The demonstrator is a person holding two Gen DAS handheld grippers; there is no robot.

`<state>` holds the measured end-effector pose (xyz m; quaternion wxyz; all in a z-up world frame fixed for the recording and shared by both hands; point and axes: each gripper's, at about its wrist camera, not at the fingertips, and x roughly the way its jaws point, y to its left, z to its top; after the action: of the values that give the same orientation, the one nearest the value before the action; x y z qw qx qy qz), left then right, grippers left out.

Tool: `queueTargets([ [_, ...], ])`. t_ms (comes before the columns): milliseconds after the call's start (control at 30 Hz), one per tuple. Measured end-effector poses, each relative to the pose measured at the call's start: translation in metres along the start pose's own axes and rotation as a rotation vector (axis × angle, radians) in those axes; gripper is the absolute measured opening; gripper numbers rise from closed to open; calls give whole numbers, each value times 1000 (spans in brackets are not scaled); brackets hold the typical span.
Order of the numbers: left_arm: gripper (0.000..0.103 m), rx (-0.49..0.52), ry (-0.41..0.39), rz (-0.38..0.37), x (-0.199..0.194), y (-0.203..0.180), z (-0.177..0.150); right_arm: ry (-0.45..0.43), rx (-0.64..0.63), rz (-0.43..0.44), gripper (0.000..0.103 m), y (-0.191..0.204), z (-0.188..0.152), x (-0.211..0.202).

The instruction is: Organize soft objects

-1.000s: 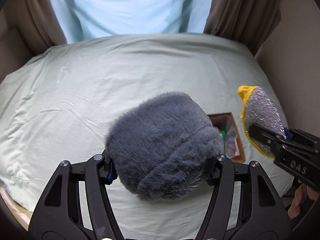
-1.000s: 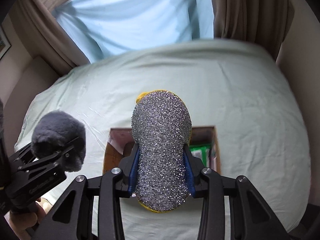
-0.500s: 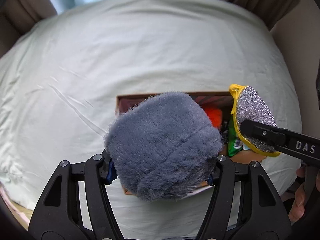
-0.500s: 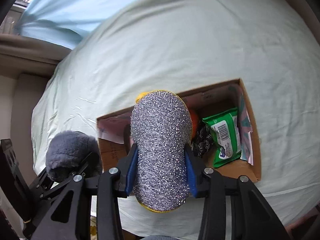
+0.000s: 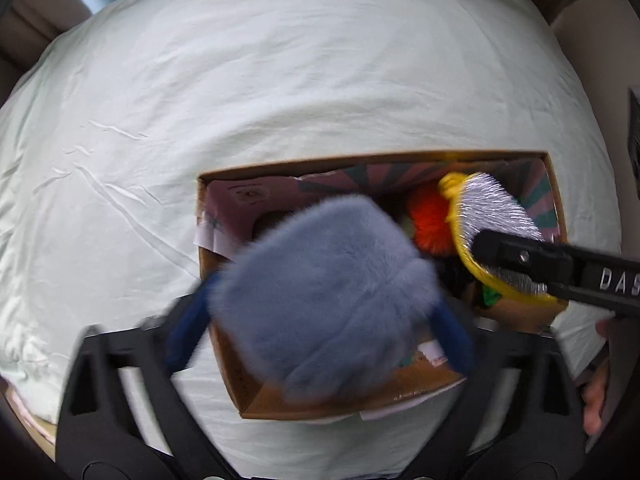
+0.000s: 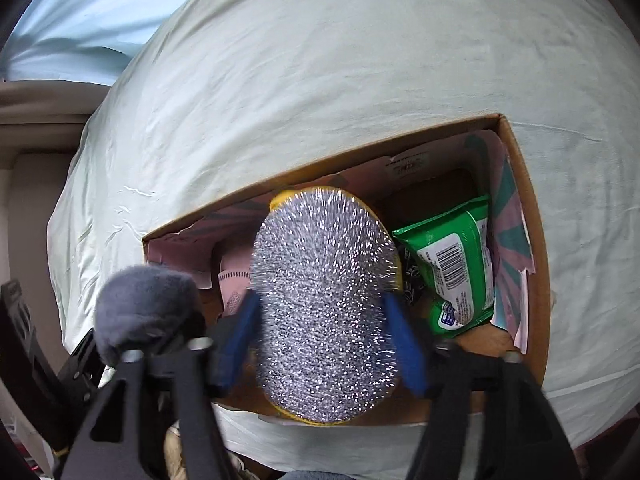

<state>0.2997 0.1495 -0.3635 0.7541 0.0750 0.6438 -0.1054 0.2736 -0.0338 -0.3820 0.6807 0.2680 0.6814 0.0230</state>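
My left gripper [image 5: 320, 320] is opening around a grey furry ball [image 5: 324, 300] above the left half of an open cardboard box [image 5: 224, 352]; its blurred blue pads have spread wide of the fur. The ball also shows in the right wrist view [image 6: 144, 304]. My right gripper [image 6: 324, 332] has its blue pads parting from a silver sparkly scrub pad with a yellow rim [image 6: 324, 308], over the same box [image 6: 524, 208]. The scrub pad shows in the left wrist view [image 5: 496, 220] too.
The box sits on a pale green bedsheet [image 5: 280, 80]. Inside lie an orange fuzzy thing [image 5: 430, 220], a green wipes packet [image 6: 456, 264] and a pink item [image 6: 234, 280]. Brown curtains and a light blue cloth [image 6: 80, 20] are at the bed's far side.
Both grippers have moved forward and down over the box. Their jaws, shut tight before, are now spreading apart with motion blur, releasing the furry ball and the scrub pad.
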Motion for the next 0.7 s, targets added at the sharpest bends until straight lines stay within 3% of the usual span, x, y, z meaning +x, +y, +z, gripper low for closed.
queueTargets([
  [33,102,12,-2,3,-1,-2,-1,7,5,-7,82,-2,1,2],
  [100,102,32,1,-2,-2,-5,-5,9,15,-13,87,-4,1,2],
  [333,102,39,2,-9,-13,-11,-18,-22,32,-43,87,-7,-13,-12],
  [700,102,28,-111,-12,-70,-1,-42,-129,7,-51,87,15,-39,-52],
])
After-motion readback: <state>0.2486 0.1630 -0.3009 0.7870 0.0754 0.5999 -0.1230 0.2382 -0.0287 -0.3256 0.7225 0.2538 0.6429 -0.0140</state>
